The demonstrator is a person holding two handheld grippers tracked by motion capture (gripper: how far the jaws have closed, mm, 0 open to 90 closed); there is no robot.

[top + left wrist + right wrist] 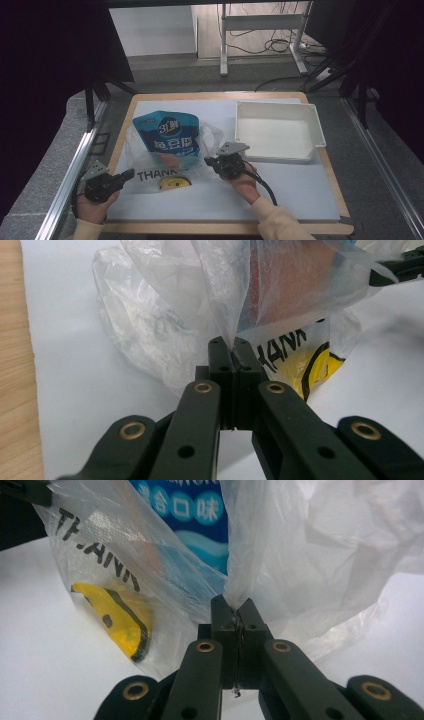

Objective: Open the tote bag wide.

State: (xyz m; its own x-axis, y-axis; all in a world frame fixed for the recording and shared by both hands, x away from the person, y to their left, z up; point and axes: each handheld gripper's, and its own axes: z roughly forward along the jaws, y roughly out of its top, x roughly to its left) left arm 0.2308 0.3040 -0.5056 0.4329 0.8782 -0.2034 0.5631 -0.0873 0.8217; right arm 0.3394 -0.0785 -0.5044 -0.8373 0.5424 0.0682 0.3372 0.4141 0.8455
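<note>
A clear plastic bag printed with black letters and a yellow smiley lies on the white mat, and a blue snack pouch sits partly inside its mouth. My left gripper is shut on the bag's left edge; the film rises from between its closed jaws. At the bag's right side my right gripper is shut on the film as well. The pouch shows through the plastic just beyond that gripper's tips, with the smiley to the left.
An empty white tray stands at the back right of the mat. The wooden table edge runs close to my left hand. Dark curtains and a metal rail flank the table.
</note>
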